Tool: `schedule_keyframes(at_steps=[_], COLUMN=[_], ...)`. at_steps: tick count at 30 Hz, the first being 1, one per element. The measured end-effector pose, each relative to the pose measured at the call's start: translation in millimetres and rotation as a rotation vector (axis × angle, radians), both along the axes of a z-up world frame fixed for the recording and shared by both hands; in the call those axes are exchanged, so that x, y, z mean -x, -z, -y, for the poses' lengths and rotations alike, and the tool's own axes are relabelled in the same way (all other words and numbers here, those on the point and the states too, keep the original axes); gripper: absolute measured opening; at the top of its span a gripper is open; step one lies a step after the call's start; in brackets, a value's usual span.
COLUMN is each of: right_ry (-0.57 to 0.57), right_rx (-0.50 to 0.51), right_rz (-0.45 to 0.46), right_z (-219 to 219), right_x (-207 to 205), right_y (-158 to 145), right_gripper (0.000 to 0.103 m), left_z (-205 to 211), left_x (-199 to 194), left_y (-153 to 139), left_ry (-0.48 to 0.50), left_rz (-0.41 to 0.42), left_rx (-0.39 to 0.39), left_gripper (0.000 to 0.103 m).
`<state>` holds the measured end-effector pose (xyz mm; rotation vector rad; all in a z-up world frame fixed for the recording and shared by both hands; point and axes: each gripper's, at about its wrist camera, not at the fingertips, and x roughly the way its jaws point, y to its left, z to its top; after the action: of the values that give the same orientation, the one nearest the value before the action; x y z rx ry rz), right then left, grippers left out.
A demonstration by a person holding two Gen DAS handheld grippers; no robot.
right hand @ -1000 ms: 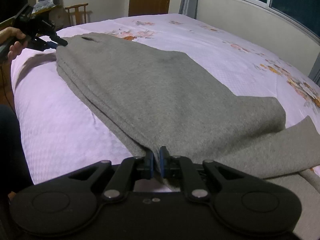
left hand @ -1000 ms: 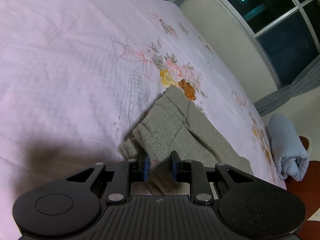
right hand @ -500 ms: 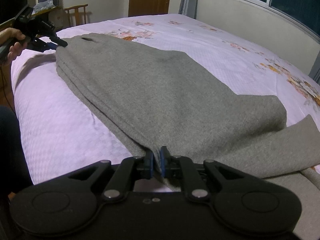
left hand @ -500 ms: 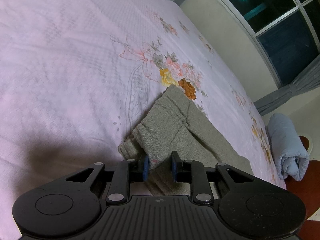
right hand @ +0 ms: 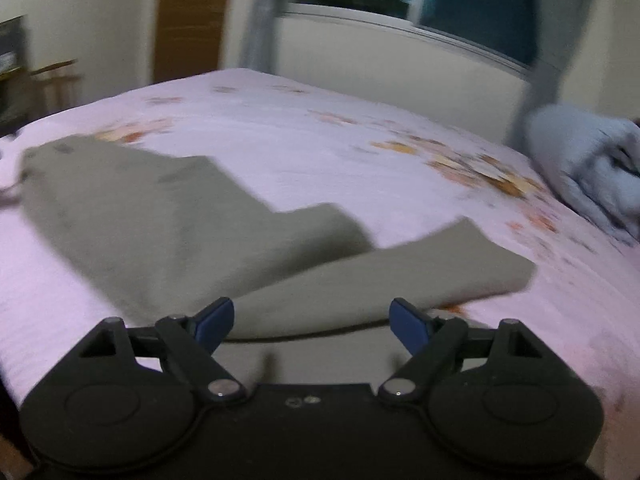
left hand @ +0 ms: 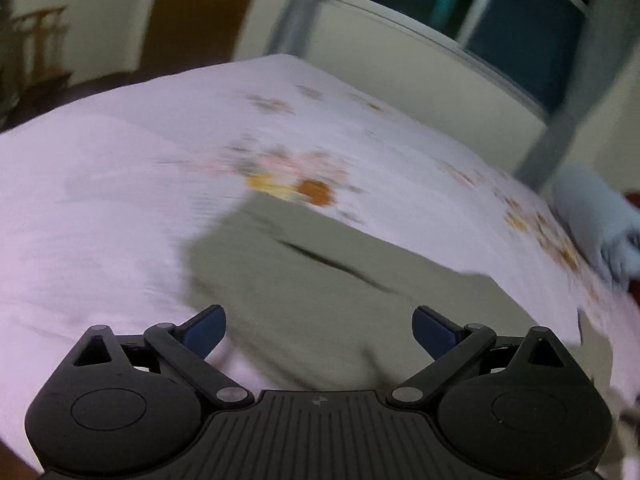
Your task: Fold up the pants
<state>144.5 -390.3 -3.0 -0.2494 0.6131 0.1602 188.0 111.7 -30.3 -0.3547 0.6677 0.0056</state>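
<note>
At the bottom of both wrist views sit the grippers, so starting there:

Left gripper point(left hand: 319, 330): jaws spread wide with nothing between the blue pads point(left hand: 205, 330); they've just been opening, where a second ago they pinched a bunched corner of the pants.

Right gripper point(right hand: 312, 322): same deal, jaws wide apart and empty, just opened after being clamped on the cloth's near edge.

Pants point(right hand: 168, 220): grey knit-looking fabric, lying loose on the bed now. In the right view they run from upper left down to bottom centre, with one leg end fanned out to the right over another layer. In the left view point(left hand: 320, 280) they lie flat just past the pads, with a dark slit-like line across the middle.

What changed: both views now sit further back and higher over the cloth, and both are motion-blurred. The other gripper and hand seen earlier at upper left of the right view are out of frame.

Writing: none I can read, too smeared.

Bed point(right hand: 300, 152): pale pink cover with a fine woven texture and orange-pink flower prints.

Blanket roll point(right hand: 588, 164): light blue, soft, rolled up at the right edge.

Background: dark window point(right hand: 472, 4) and brown door point(right hand: 192, 20), upper part of the frame.
</note>
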Motion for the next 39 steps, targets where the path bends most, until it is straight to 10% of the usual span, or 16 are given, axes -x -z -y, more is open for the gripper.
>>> schedule_keyframes(at_steps=[13, 17, 33, 35, 39], right_ry=[0.183, 0.242, 0.488, 0.474, 0.485], right_rx=[0.003, -0.035, -0.022, -0.022, -0.056], right_rz=[0.063, 0.052, -0.234, -0.253, -0.183], right_z=[46.1, 63.9, 85.5, 83.9, 85.8], right_x=[-57.9, -108.4, -265.7, -268.0, -251.1], right_y=[-8.0, -7.6, 53.1, 55.4, 34.4], right_gripper=[0.073, 0.049, 0.036, 0.008, 0.001], left_z=[155.9, 162.8, 176.2, 173.1, 169.5], left_x=[-14.0, -13.3, -33.8, -34.5, -34.2], left_y=[12.5, 29.0, 57.4, 57.4, 57.2], left_ry=[0.133, 0.118, 0.159, 0.163, 0.184], left_rz=[0.014, -0.004, 0.005, 0.005, 0.005], left_rx=[-0.093, -0.116, -0.269, -0.253, -0.246], left_gripper=[0.099, 0.099, 0.103, 0.103, 0.103])
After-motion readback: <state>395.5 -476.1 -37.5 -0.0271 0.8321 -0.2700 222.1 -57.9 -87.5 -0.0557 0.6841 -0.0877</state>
